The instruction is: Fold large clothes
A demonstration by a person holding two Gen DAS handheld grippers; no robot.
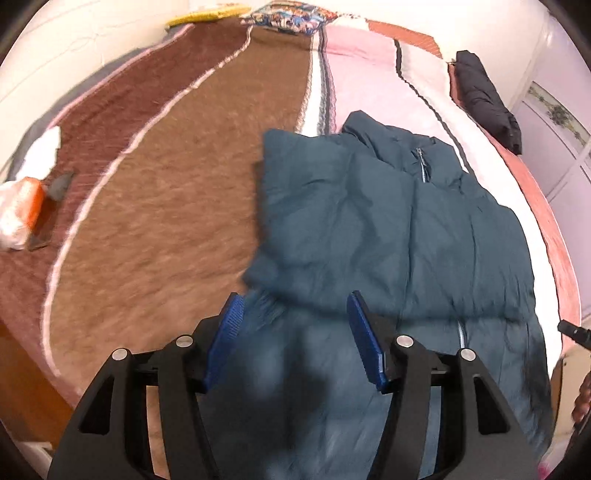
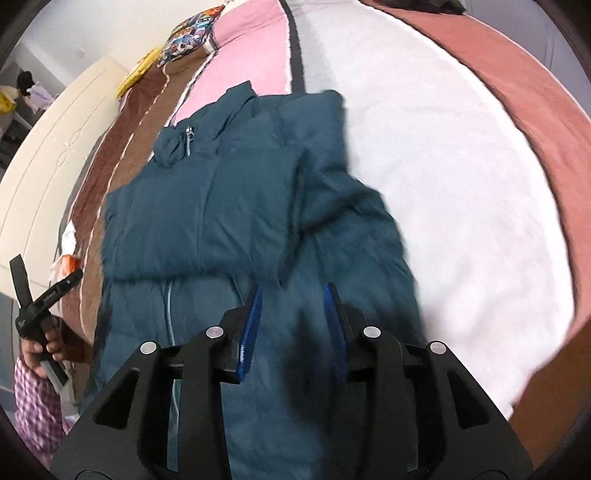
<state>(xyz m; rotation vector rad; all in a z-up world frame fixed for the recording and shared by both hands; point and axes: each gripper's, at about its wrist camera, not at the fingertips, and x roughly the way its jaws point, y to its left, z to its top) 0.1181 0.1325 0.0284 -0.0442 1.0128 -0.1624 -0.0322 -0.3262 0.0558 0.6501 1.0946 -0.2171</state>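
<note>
A teal puffer jacket (image 1: 388, 229) lies front up on the bed, zipped, with both sleeves folded in over its chest. It also shows in the right wrist view (image 2: 221, 206). My left gripper (image 1: 295, 306) is open and empty above the jacket's lower left part. My right gripper (image 2: 293, 295) is open and empty above the jacket's lower right part, beside the folded sleeve. The left gripper's handle (image 2: 40, 299), held in a hand, shows at the left edge of the right wrist view.
The bed is covered by a striped blanket in brown (image 1: 177, 184), pink (image 1: 369, 85) and white (image 2: 461, 184). A dark folded garment (image 1: 484, 99) lies at the far right edge. A patterned pillow (image 1: 291, 16) is at the head. White and orange items (image 1: 22, 210) lie at the left.
</note>
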